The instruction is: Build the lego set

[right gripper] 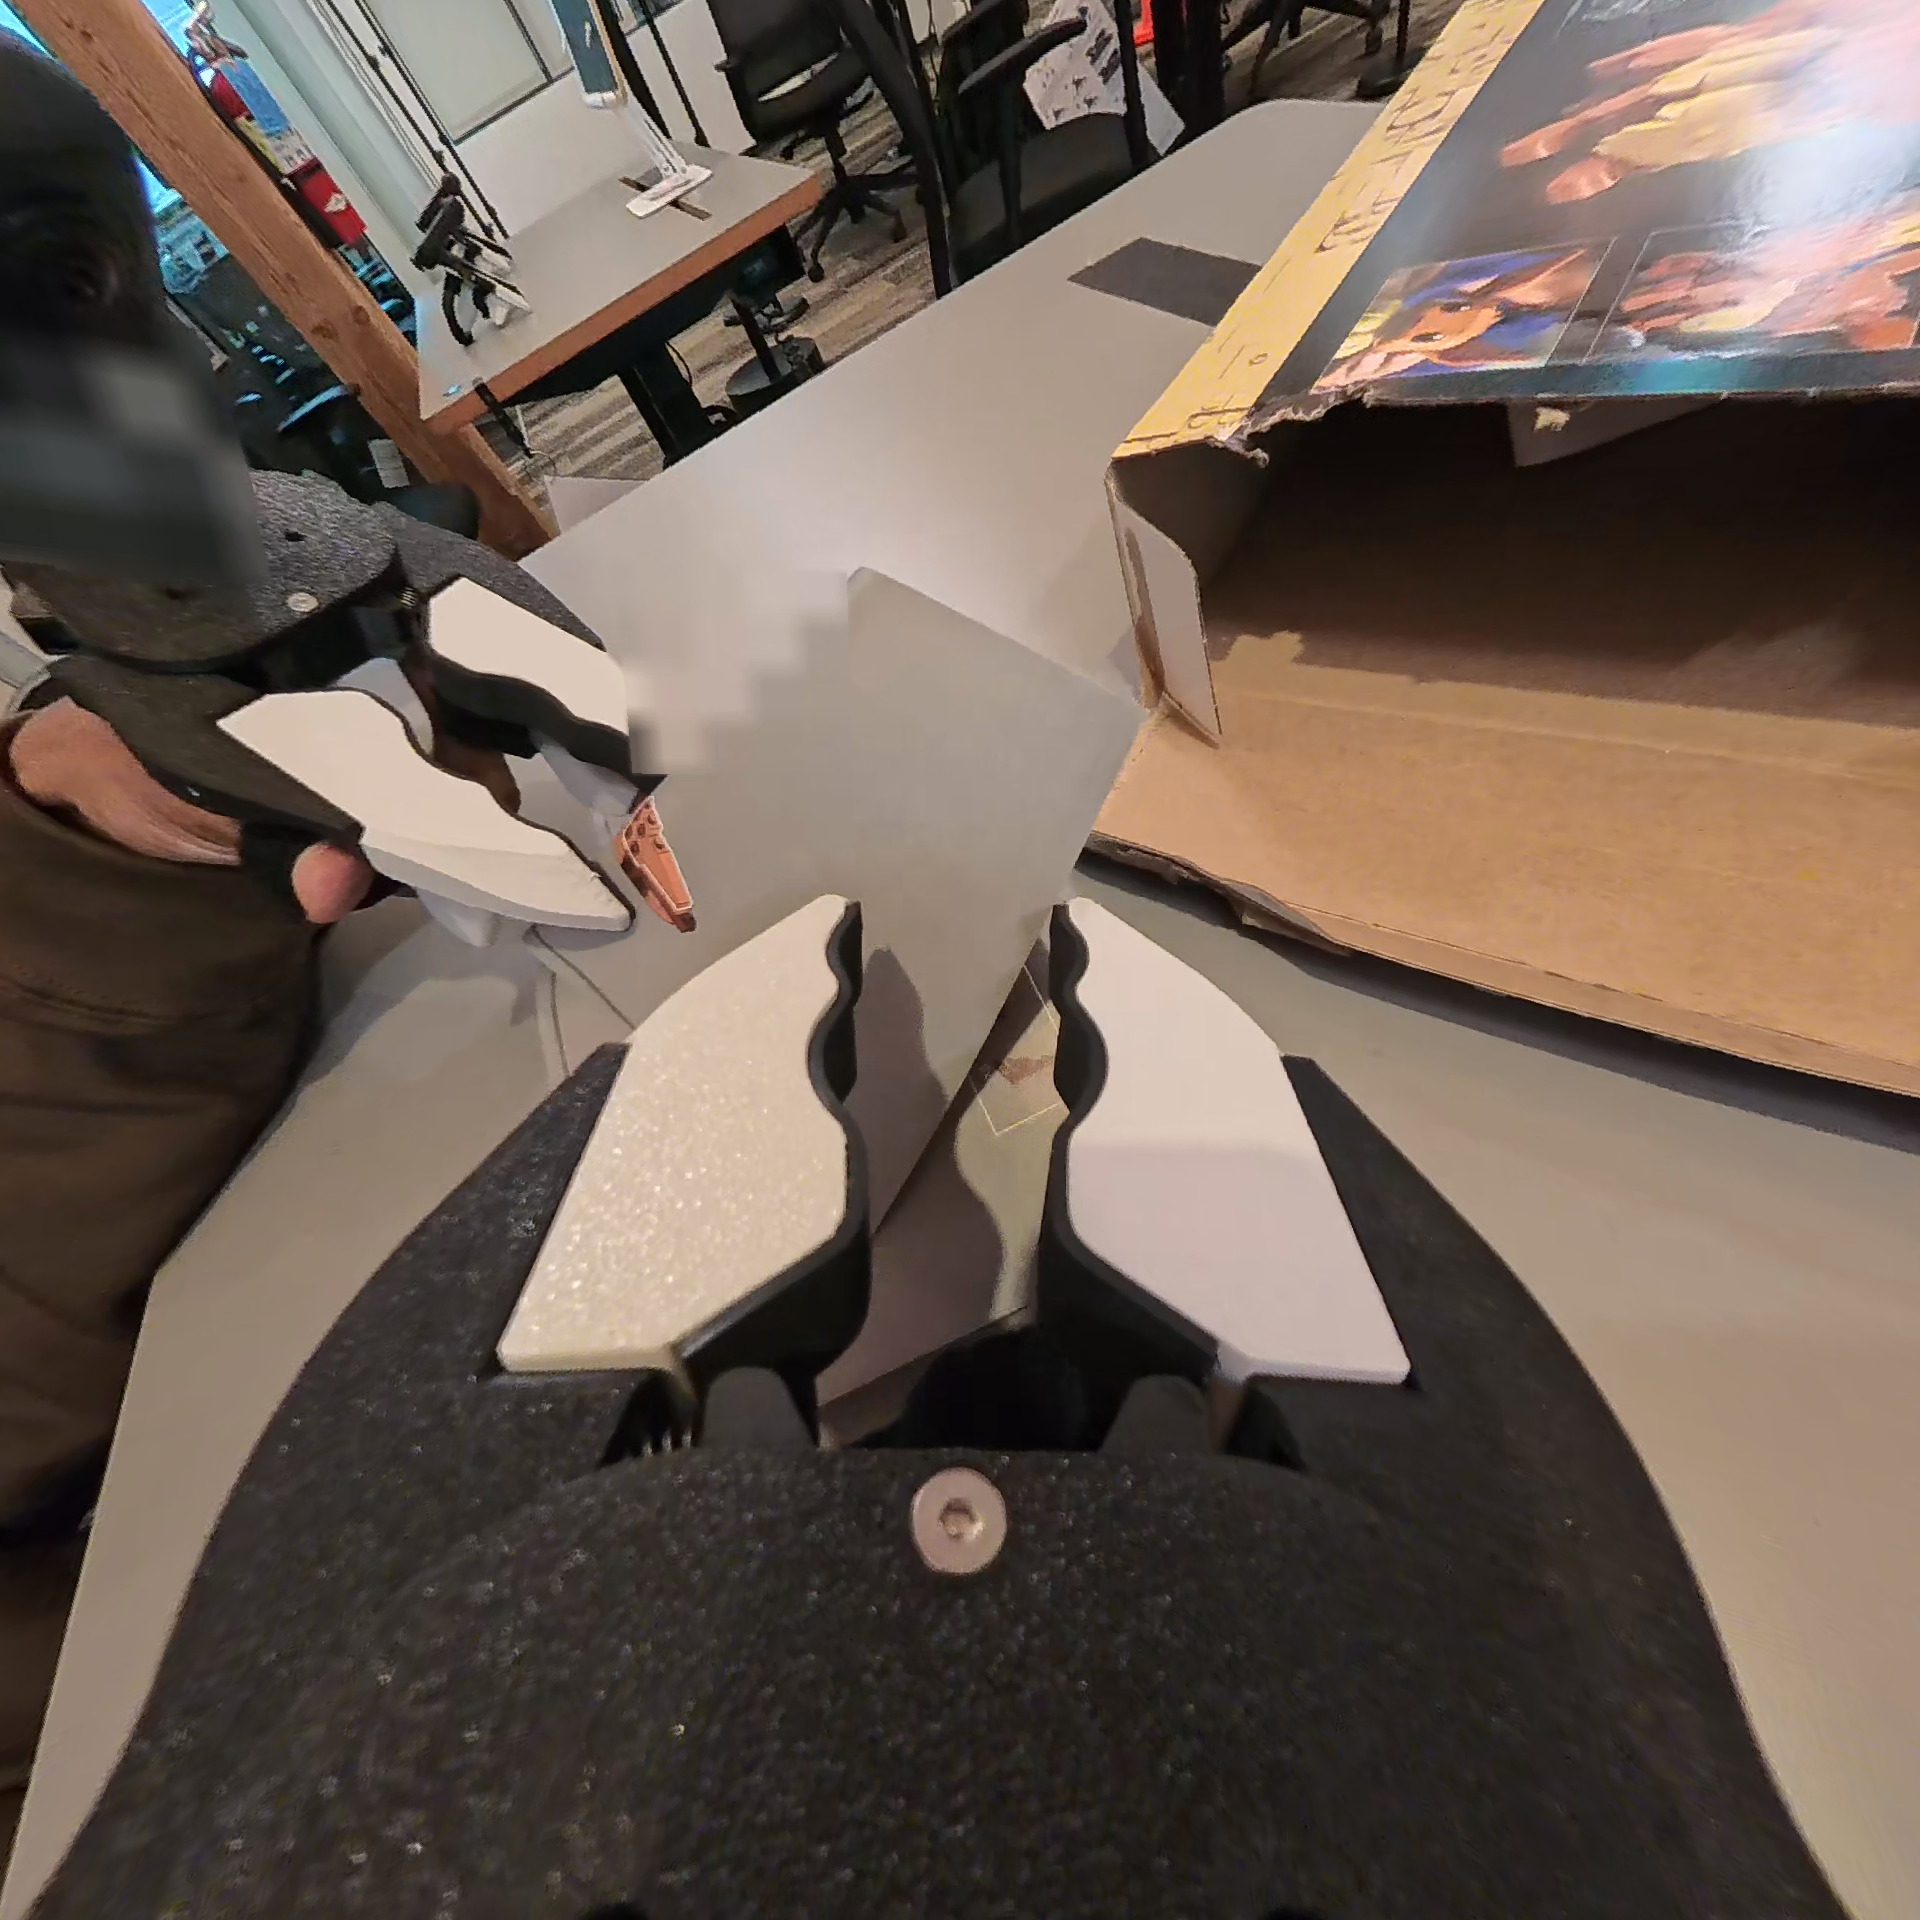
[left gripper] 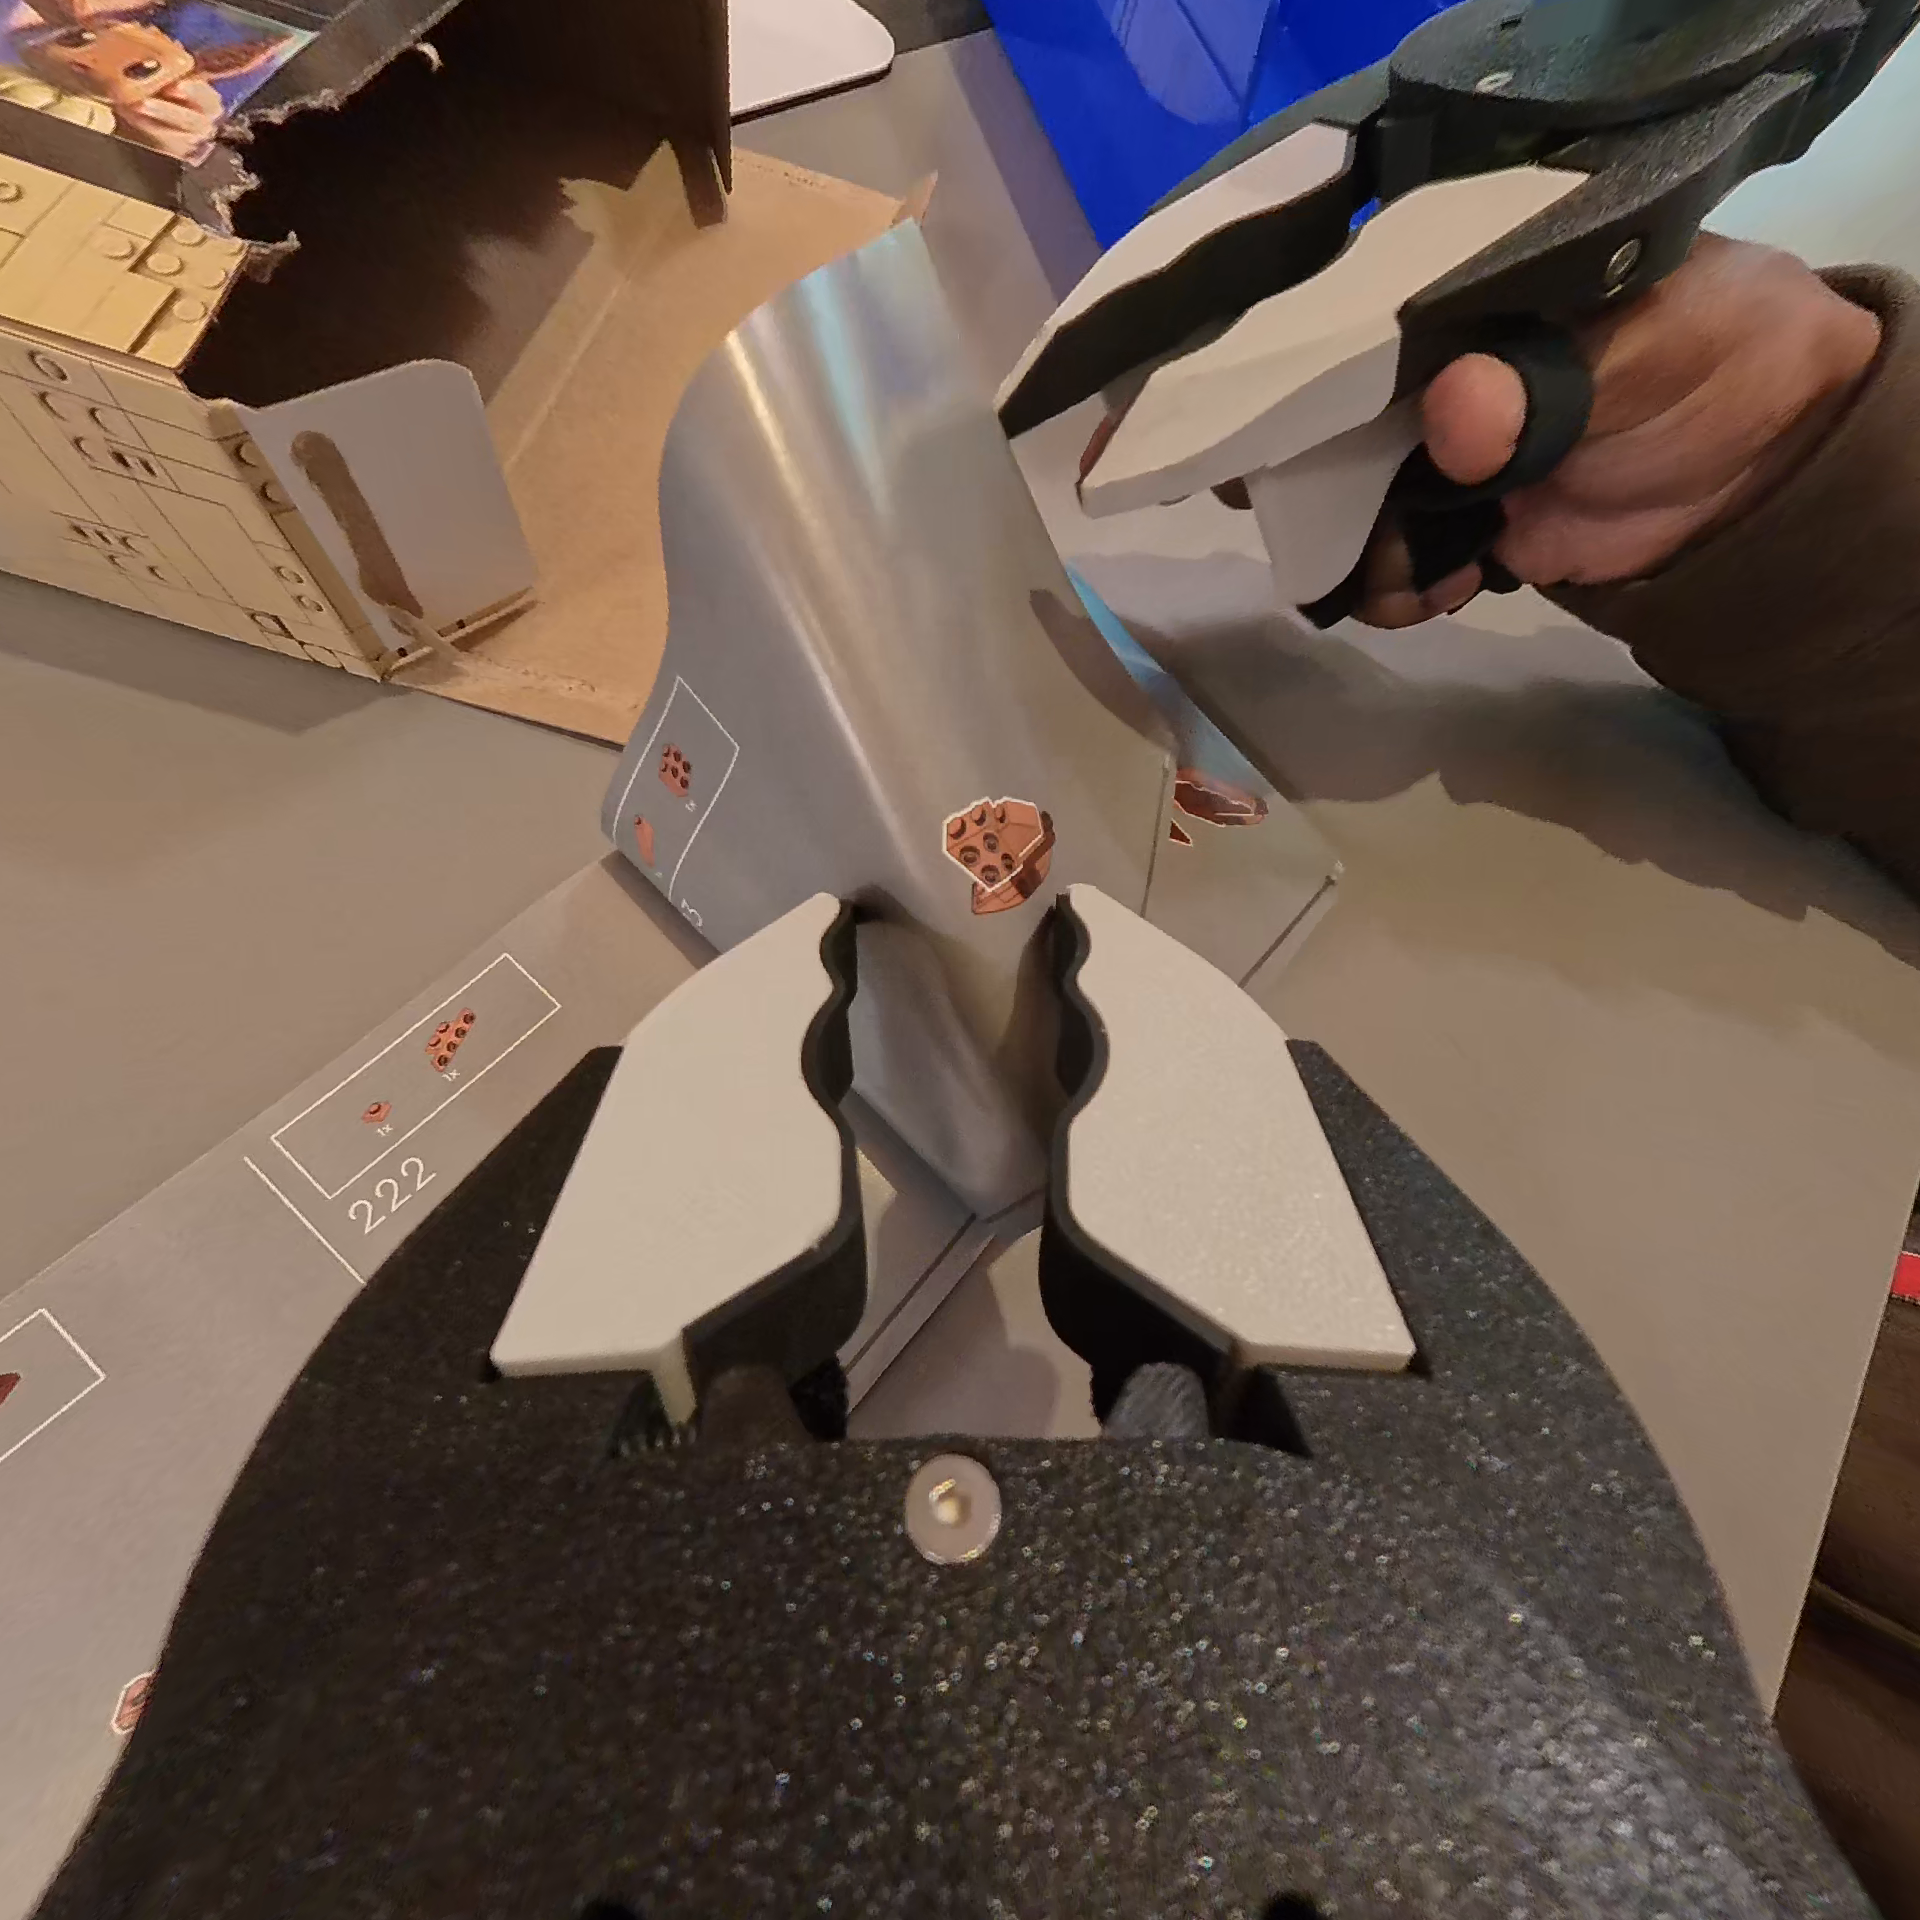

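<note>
Left tool stands part-open around a raised page, no pinch evident; right tool, upper right, straddles its far edge likewise.

Soft indoor light, fisheye-warped edges

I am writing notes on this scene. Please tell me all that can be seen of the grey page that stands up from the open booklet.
The raised page is thin, glossy grey paper printed with small brown brick drawings and white outline boxes. It rises from the fold of the open booklet, which lies flat on the grey table, and it bends and twists as it goes up. Its lower part passes between the fingers of the left gripper; the right gripper is at its upper right edge. An opened cardboard box lies behind it.
</note>
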{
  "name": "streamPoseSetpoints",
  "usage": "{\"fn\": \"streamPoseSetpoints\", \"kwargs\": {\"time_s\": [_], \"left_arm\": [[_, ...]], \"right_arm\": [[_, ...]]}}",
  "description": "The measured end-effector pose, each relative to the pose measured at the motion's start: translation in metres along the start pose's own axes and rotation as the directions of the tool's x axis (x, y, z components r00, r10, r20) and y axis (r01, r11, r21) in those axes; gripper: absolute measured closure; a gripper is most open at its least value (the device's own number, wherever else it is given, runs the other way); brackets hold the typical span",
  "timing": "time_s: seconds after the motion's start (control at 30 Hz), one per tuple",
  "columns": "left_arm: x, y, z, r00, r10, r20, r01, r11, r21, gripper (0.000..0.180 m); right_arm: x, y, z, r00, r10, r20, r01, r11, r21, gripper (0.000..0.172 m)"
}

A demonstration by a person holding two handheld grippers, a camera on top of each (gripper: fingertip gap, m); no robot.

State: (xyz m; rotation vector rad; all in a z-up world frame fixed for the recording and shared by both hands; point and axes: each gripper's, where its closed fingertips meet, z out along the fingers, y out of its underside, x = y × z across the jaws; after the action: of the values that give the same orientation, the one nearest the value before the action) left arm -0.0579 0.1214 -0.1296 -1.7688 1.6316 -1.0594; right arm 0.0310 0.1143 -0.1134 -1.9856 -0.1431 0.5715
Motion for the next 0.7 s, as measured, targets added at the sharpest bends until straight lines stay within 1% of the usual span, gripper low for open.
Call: {"fn": "streamPoseSetpoints", "kwargs": {"time_s": [0.23,0.43,0.7], "left_arm": [[0.0002,0.0001,0.0001,1.0,0.003,0.0,-0.003,1.0,-0.001,0.144],[0.0009,0.0003,-0.0002,1.0,0.007,-0.004,-0.007,1.0,-0.002,0.144],[0.0018,-0.0002,-0.0011,1.0,0.015,-0.008,-0.015,1.0,0.001,0.144]], "right_arm": [[-0.0017,0.0006,-0.0028,1.0,0.0,0.02,0.0,1.0,0.002,0.138],[0.0065,0.0021,-0.0045,1.0,0.014,-0.013,-0.014,1.0,-0.004,0.137],[0.0071,0.0085,0.0024,0.999,0.039,-0.009,-0.039,0.999,-0.029,0.137]]}}
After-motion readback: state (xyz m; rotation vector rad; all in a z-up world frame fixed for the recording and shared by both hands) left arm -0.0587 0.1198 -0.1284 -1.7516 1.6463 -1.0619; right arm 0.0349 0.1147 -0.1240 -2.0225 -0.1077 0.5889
